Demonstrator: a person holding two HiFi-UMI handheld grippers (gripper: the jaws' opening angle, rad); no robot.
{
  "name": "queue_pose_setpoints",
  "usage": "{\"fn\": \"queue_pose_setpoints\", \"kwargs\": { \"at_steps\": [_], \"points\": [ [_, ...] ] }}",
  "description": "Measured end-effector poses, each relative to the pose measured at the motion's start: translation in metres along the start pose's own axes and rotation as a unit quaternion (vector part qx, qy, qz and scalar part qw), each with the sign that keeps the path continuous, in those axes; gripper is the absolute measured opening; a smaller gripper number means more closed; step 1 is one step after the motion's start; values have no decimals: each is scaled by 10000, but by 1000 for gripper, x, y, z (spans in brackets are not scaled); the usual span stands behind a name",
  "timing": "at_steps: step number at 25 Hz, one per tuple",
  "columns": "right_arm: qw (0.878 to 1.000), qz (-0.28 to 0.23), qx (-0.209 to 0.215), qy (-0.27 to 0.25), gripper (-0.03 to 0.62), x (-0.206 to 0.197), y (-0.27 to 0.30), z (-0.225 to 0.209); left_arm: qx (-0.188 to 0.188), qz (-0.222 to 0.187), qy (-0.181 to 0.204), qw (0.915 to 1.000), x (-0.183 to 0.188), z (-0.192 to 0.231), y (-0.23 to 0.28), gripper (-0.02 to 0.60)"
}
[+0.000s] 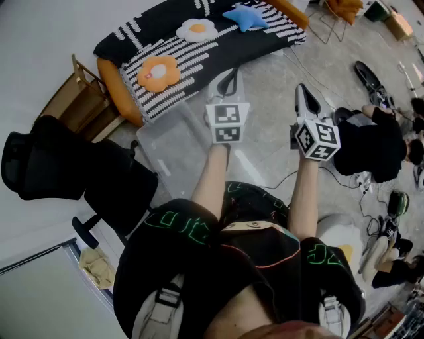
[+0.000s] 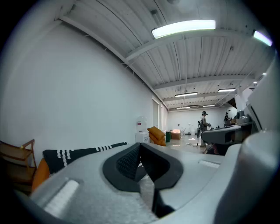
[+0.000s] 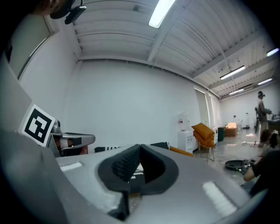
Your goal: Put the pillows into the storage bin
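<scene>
Task not yet begun, in our judgement.

- Three pillows lie on sofa (image 1: 199, 59): flower pillow (image 1: 158, 73), egg pillow (image 1: 196, 29), star pillow (image 1: 246, 16).
- Bin (image 1: 173, 147) stands on floor just before sofa. It looks empty to us, though its clear walls make this hard to confirm.
- Left claw (image 1: 227, 74): pressed together, nothing in it, held level, over bin's far side in head view.
- Right claw (image 1: 303, 91): also pressed together, empty, to right of bin.
- Left to do: all three pillows into bin. We must spread claw first.
</scene>
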State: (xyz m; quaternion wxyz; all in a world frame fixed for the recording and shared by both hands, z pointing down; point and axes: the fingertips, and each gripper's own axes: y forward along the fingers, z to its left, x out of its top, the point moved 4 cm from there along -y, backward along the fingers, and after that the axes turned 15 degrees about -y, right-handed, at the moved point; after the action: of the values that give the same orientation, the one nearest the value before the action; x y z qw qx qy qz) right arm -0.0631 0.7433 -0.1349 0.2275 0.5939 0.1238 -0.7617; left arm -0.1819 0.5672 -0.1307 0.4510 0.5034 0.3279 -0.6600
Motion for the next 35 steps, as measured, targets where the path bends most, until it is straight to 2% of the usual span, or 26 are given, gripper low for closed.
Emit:
{"fn": "queue_pose_setpoints", "kwargs": {
  "at_steps": [12, 20, 31, 35],
  "points": [
    [9996, 46, -280, 12, 3, 1, -1, -11, 67, 13, -104, 9999, -2, 8, 0, 11],
    [9998, 165, -12, -54, 3, -4, 25, 0, 343, 48, -285, 9990, -9, 37, 6, 11],
    [9987, 272, 437, 64, 3, -31, 141, -42, 830, 212, -426, 9954, -26, 76, 105, 11],
    [9969, 386, 672, 134, 3, -38, 192, -64, 1100, 348, -617, 9914, -32, 91, 148, 11]
  ]
}}
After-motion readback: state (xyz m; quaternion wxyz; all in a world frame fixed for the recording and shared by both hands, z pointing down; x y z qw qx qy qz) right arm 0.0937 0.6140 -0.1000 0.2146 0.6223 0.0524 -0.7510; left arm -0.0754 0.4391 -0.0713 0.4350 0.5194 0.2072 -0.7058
